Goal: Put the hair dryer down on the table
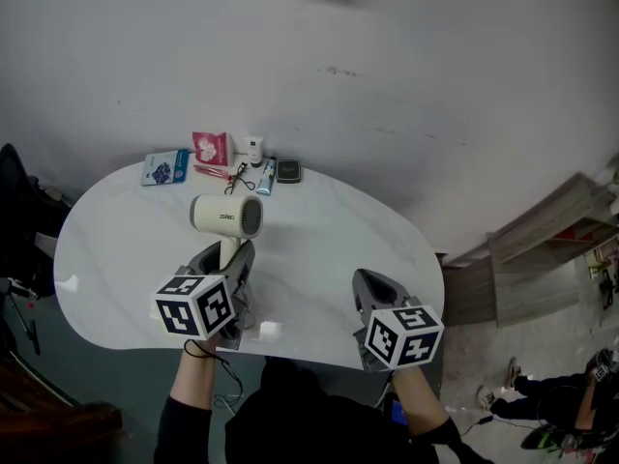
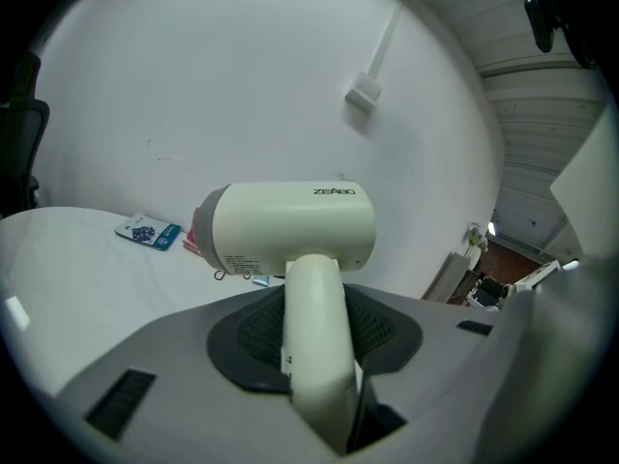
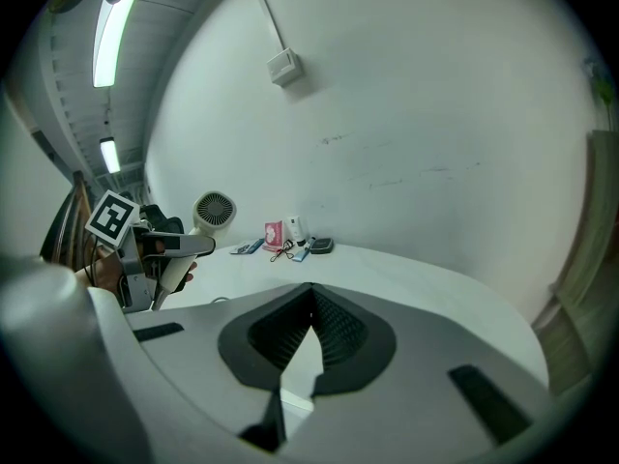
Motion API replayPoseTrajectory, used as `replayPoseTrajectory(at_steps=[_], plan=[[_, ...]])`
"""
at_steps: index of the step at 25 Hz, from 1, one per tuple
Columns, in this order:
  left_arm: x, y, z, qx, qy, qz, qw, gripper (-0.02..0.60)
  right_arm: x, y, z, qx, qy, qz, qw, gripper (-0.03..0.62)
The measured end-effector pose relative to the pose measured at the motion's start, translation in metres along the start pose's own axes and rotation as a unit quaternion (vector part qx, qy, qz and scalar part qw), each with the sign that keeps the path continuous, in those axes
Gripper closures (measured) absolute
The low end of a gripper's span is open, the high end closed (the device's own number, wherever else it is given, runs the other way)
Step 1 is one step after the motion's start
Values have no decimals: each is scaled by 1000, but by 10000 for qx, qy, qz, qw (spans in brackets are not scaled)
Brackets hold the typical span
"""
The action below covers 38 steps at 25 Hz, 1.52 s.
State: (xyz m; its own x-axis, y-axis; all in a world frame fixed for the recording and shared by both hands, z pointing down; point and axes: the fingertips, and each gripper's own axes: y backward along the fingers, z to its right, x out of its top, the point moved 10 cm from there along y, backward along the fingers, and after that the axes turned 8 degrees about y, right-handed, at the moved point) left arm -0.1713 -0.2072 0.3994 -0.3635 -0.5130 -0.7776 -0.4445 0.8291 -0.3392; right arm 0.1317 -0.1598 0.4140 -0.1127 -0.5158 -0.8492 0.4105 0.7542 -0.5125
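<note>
A cream hair dryer (image 1: 225, 217) hangs upright above the white oval table (image 1: 329, 230), barrel level and handle pointing down. My left gripper (image 1: 232, 252) is shut on that handle. In the left gripper view the handle (image 2: 317, 341) runs between the two grey pads under the barrel (image 2: 290, 228). My right gripper (image 1: 368, 278) hovers over the table's front right part, jaw tips together and nothing in them. In the right gripper view those tips (image 3: 310, 292) meet, and the hair dryer (image 3: 213, 210) shows at far left, held by the left gripper (image 3: 160, 259).
Small items line the table's far edge: a blue packet (image 1: 165, 166), a pink packet (image 1: 210, 148), a white bottle (image 1: 254, 150), a tube (image 1: 268, 175) and a dark case (image 1: 288, 170). A white plug (image 1: 269, 330) lies near the front edge. Wooden boards (image 1: 551, 249) stand at right.
</note>
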Motion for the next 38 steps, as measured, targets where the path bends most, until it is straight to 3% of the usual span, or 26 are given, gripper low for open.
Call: replayPoseTrajectory(at_steps=[17, 38], plan=[[-31, -28, -15, 217, -47, -682, 9974, 426, 4, -11, -4, -93, -1, -79, 9999, 592], [-75, -60, -29, 712, -285, -1515, 9855, 426, -3, -39, -14, 20, 30, -436, 9990, 592]])
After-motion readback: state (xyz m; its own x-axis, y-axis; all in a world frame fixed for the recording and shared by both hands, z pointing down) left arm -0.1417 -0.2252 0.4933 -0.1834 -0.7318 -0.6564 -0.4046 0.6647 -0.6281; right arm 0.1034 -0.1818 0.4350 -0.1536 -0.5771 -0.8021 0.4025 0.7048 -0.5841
